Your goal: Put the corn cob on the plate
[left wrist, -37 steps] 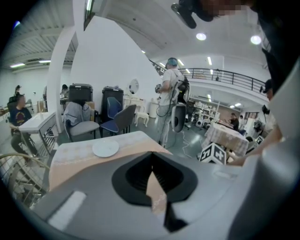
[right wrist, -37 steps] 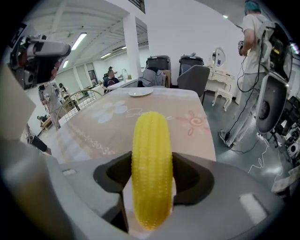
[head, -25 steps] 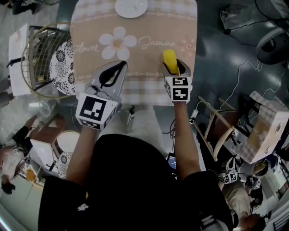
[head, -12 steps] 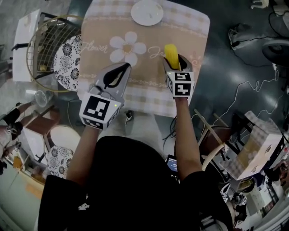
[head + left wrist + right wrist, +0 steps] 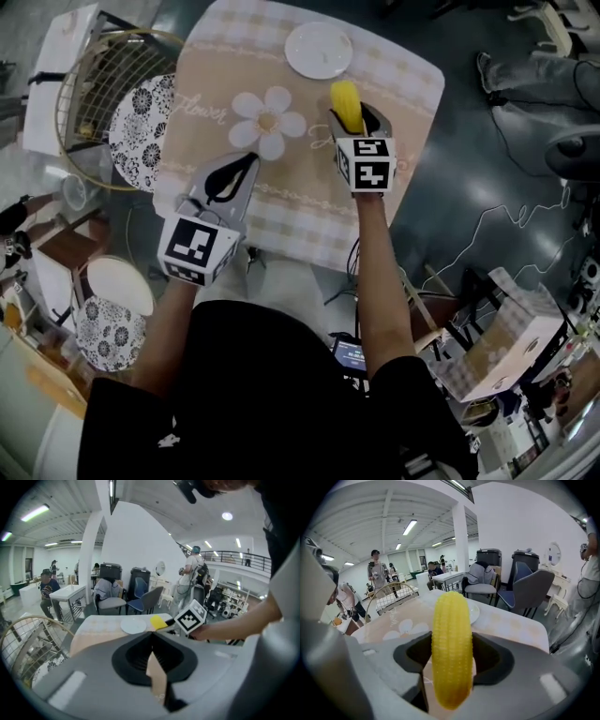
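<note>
The right claw (image 5: 352,114) is clenched on the yellow ribbed corn cob (image 5: 347,101), which sticks out forward between its jaws above the cloth-covered bench (image 5: 300,192); the round white plate (image 5: 319,50) lies just ahead of this claw, near the cob's tip; the left claw (image 5: 246,167), to the left of it, is closed on nothing.

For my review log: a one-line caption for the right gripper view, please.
Right gripper shut on a yellow corn cob, white plate beyond it on the flowered tablecloth.
</note>
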A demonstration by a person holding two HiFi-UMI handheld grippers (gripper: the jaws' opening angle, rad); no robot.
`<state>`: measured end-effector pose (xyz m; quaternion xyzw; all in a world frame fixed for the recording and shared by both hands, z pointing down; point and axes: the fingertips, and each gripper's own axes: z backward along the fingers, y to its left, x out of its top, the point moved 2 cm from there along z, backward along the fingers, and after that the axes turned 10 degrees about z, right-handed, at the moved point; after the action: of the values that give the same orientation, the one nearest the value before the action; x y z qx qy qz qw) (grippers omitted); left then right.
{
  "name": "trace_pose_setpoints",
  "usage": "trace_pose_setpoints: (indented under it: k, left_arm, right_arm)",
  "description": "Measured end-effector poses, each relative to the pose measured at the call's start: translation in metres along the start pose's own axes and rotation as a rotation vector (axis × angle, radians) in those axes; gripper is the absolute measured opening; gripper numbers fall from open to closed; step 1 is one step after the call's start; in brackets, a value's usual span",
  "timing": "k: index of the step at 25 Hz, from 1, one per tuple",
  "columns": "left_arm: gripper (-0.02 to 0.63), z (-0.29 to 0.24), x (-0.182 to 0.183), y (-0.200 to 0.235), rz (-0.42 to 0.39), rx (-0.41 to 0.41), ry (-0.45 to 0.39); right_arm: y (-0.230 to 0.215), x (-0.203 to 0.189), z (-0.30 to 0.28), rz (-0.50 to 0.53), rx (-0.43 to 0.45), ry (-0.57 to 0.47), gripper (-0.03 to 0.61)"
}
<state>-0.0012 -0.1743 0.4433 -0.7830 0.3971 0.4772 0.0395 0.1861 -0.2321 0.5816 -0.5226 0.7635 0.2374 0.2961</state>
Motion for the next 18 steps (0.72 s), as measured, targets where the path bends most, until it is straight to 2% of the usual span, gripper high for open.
trace_pose_setpoints:
  k: [12,18]
  left_arm:
    - [0.005,-0.006,-0.01,0.023,0.067,0.084,0.017]
    - [0.005,-0.003,-0.028,0.029,0.056,0.118,0.06]
  right_arm:
    - [-0.007,0.035,-0.051,0.061,0.077,-0.004,0.252]
    - [-0.015,0.057,-0.075,0.093,0.085,-0.019,0.252]
